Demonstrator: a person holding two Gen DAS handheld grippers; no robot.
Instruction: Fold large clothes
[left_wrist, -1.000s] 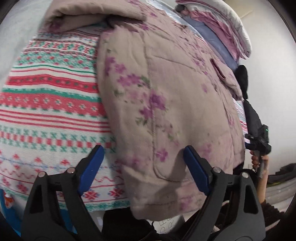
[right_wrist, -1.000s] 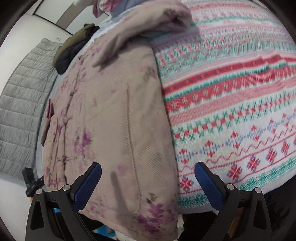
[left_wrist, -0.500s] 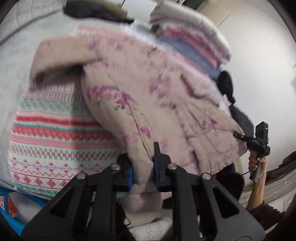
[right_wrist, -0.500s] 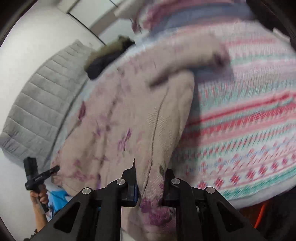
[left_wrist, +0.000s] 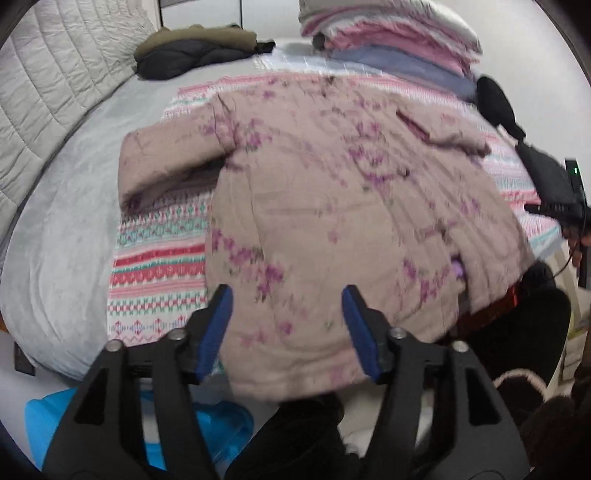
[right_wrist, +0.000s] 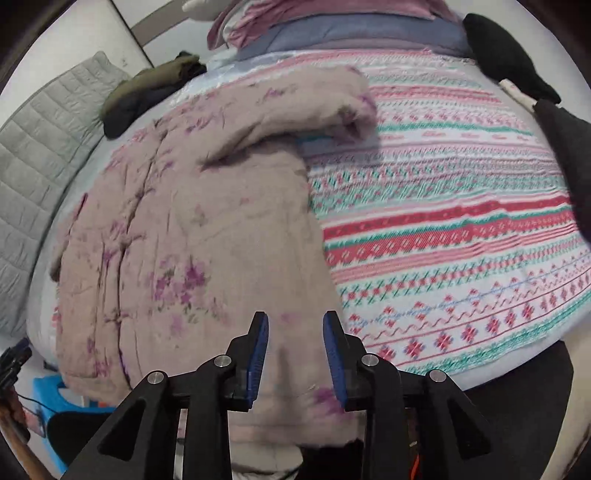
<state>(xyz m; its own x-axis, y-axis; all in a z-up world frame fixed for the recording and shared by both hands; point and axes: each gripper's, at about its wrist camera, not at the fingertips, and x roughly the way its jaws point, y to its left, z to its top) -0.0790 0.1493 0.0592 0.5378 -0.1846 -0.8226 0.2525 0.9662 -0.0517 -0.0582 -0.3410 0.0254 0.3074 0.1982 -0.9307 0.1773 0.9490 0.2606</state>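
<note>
Left gripper (left_wrist: 286, 326): jaws spread wide, holding nothing, hovering over the near hem of the floral padded jacket (left_wrist: 332, 206). Right gripper (right_wrist: 295, 345): jaws parted by a narrower gap, also empty, above the jacket's near right corner.

Jacket lies spread front-up on the patterned blanket (right_wrist: 461, 221) on the bed (left_wrist: 55, 229), hem hanging slightly over the near edge. Left sleeve (left_wrist: 166, 162) lies out to the side; right sleeve (right_wrist: 314, 99) likewise, cuff bunched.

Step in hand, as judged: garment laid out, no fold made yet. Both views are motion-blurred, so whether the front is fastened is uncertain.

Next move likely calls for pinching a sleeve cuff and carrying it across the chest, keeping the padded body flat.

Surroundings: folded dark coat (left_wrist: 195, 51) and stacked bedding (left_wrist: 388, 33) at the far end; quilted headboard (left_wrist: 48, 85) to the left.
</note>
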